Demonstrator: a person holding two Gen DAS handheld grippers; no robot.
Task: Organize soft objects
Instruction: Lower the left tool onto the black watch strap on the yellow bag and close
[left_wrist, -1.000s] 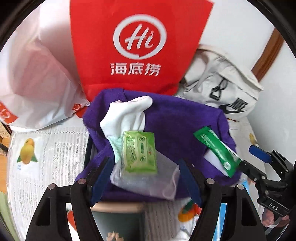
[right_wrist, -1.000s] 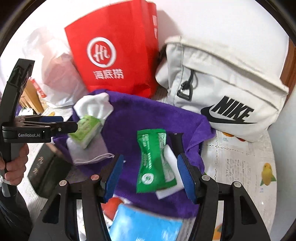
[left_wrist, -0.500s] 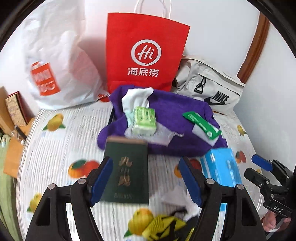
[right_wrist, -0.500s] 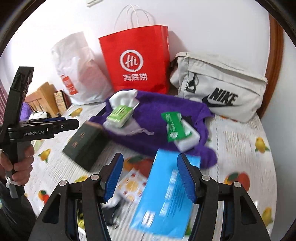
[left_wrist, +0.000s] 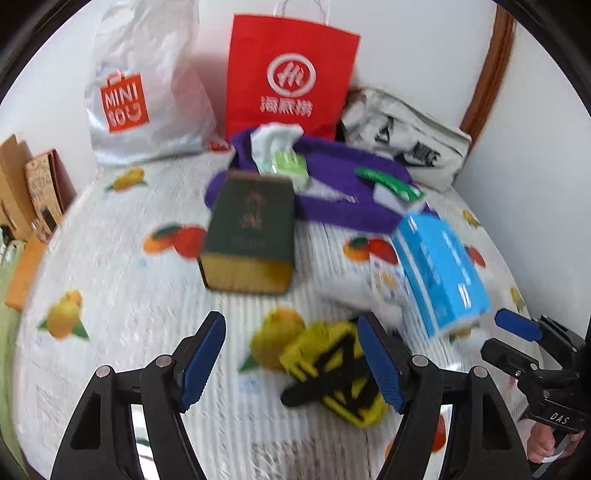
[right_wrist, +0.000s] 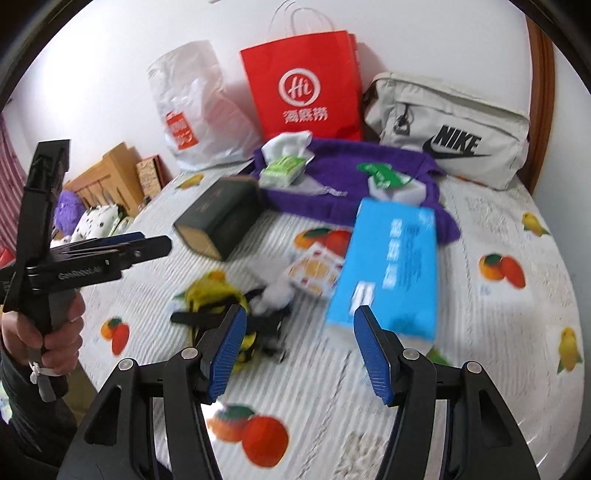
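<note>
The towel (right_wrist: 354, 166) is fuzzy purple cloth. The shopping bag (right_wrist: 306, 85) is matt red paper, the sack (left_wrist: 147, 85) beside it crinkled glossy plastic. The pouch (right_wrist: 450, 129) is pale woven fabric. The tissue pack (right_wrist: 391, 266) wears shiny blue film.

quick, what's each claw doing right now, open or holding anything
Left claw: open, holding nothing, above the yellow and black item.
Right claw: open, holding nothing, near the blue tissue pack.
</note>
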